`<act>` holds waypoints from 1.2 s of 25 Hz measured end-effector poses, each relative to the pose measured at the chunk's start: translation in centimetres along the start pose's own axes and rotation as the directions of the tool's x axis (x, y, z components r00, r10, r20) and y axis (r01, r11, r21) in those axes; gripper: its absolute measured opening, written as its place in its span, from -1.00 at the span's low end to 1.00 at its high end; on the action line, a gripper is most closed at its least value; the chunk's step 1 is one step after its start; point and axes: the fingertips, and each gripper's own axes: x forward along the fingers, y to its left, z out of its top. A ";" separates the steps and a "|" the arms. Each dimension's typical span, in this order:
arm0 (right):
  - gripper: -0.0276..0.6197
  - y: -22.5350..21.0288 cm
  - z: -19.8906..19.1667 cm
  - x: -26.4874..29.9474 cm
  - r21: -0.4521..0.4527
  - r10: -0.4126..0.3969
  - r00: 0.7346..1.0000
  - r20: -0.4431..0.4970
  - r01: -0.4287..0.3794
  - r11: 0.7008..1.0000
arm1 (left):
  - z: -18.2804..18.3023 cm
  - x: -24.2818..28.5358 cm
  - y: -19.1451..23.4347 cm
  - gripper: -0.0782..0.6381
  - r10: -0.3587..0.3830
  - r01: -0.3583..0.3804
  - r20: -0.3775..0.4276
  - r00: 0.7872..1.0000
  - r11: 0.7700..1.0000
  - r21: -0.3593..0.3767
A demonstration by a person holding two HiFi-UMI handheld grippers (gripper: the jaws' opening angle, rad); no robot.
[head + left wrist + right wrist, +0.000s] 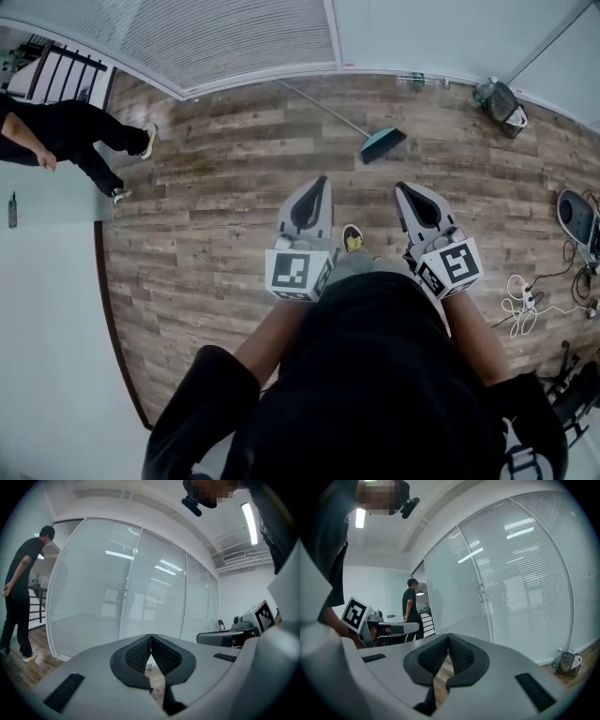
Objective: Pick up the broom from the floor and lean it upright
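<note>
Now you are at the reaching step, as I judge it. The broom (382,143) is lying flat on the floor (216,216) ahead of you, near the glass wall (234,37). Its teal head is lying nearer to you, and its thin handle (319,105) is running away toward the foot of that wall. Nothing is touching it.

You are holding the left tool (322,180) and the right tool (401,186) side by side before your body. Both are pointing toward the broom but are well apart from it. Each tool is keeping its jaws pressed together, with nothing between them.

The next move is probably asking you to go lower, open one tool and close it across the handle. The thin handle is lying flat on the boards, so the jaws should be coming from above.

The floor between you and the broom is offering open room. The wall is standing just behind the handle, so I would be reaching from your side. Another person (66,131) is standing at the left. A bag (500,101) near the wall and the cables (525,300) are limiting the right side when the long handle is swinging up.
</note>
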 end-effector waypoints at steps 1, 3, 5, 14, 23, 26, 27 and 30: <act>-0.86 -0.1 0.1 0.7 -0.006 -0.005 1.000 -0.003 0.005 1.000 | 0.1 0.4 0.8 -0.72 0.002 -0.002 0.002 1.000 1.000 -0.005; -0.86 -0.4 0.3 2.0 -0.014 -0.016 1.000 -0.005 0.016 1.000 | 0.2 1.1 2.3 -0.72 0.006 -0.006 0.000 1.000 1.000 -0.007; -0.86 -0.8 0.5 3.2 -0.013 -0.025 1.000 -0.005 0.025 1.000 | 0.3 2.0 3.4 -0.72 0.006 -0.006 -0.001 1.000 1.000 -0.010; -0.86 -2.6 -0.3 6.4 0.040 -0.046 0.998 -0.050 0.048 0.998 | 1.0 5.6 5.2 -0.72 -0.022 0.022 0.001 1.000 0.999 -0.048; -0.86 -5.8 0.4 8.9 0.033 -0.040 0.997 -0.067 0.042 0.999 | 1.7 9.3 6.6 -0.72 -0.006 0.005 -0.019 1.000 0.999 -0.032; -0.86 -7.5 1.0 9.3 0.031 -0.042 0.997 -0.064 0.044 0.999 | 2.1 11.0 6.3 -0.72 -0.005 0.004 -0.038 0.999 1.000 -0.025; -0.86 -8.2 1.2 9.3 0.031 -0.043 0.997 -0.058 0.045 0.999 | 2.3 11.7 6.1 -0.72 -0.005 0.005 -0.040 0.999 1.000 -0.022; -0.86 -10.4 1.8 9.6 0.042 -0.047 0.998 -0.042 0.048 0.998 | 2.9 13.9 5.4 -0.72 -0.008 0.008 -0.040 0.999 1.000 -0.007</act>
